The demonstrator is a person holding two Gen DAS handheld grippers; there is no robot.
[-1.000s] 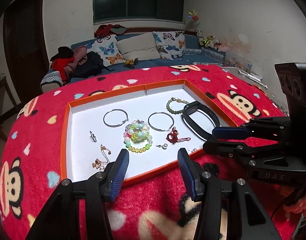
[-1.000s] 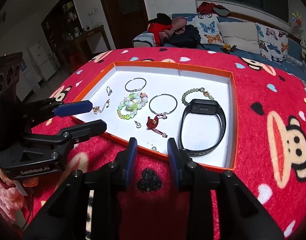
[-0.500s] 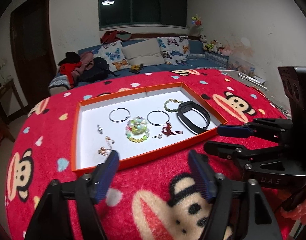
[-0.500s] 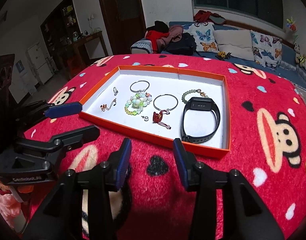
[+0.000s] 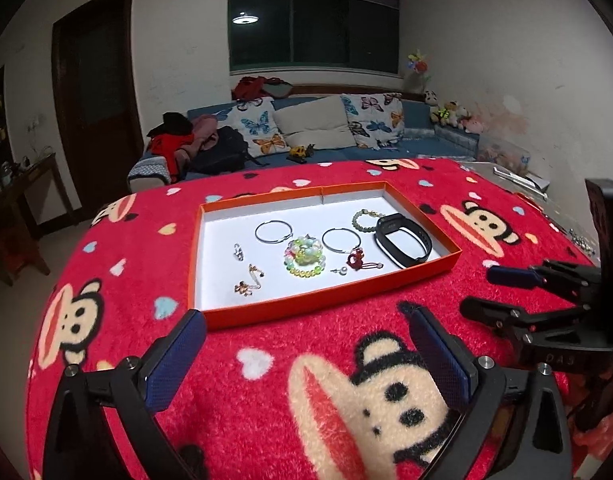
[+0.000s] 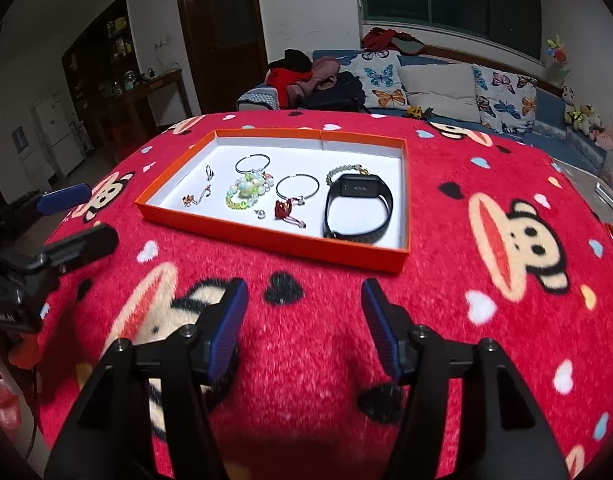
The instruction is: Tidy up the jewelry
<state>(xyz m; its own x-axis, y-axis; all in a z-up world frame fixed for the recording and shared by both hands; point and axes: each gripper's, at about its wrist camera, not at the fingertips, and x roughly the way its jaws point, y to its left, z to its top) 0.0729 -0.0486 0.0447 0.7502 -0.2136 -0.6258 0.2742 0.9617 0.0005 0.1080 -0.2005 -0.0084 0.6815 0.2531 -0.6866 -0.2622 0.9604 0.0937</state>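
An orange tray [image 5: 330, 302] with a white floor lies on the red monkey-print cloth; it also shows in the right wrist view [image 6: 266, 240]. In it lie a black watch band [image 5: 404, 246] [image 6: 358, 208], two silver hoops [image 5: 272, 232], a green bead bracelet [image 5: 364, 220], a pastel bead bracelet [image 5: 304, 256] [image 6: 246, 190], a red knot charm [image 5: 356, 258], a pearl stud and small gold pieces [image 5: 248, 282]. My left gripper [image 5: 306, 356] is open and empty, short of the tray's near wall. My right gripper [image 6: 304, 328] is open and empty, also short of the tray.
The red cloth [image 5: 266, 400] covers a round table whose edge falls away at the left. A sofa [image 5: 314, 136] with cushions and clothes stands behind. In the left wrist view the right gripper [image 5: 506, 292] sits at the right.
Both grippers have pulled back and up from the tray and opened wider. The jewelry has not moved.
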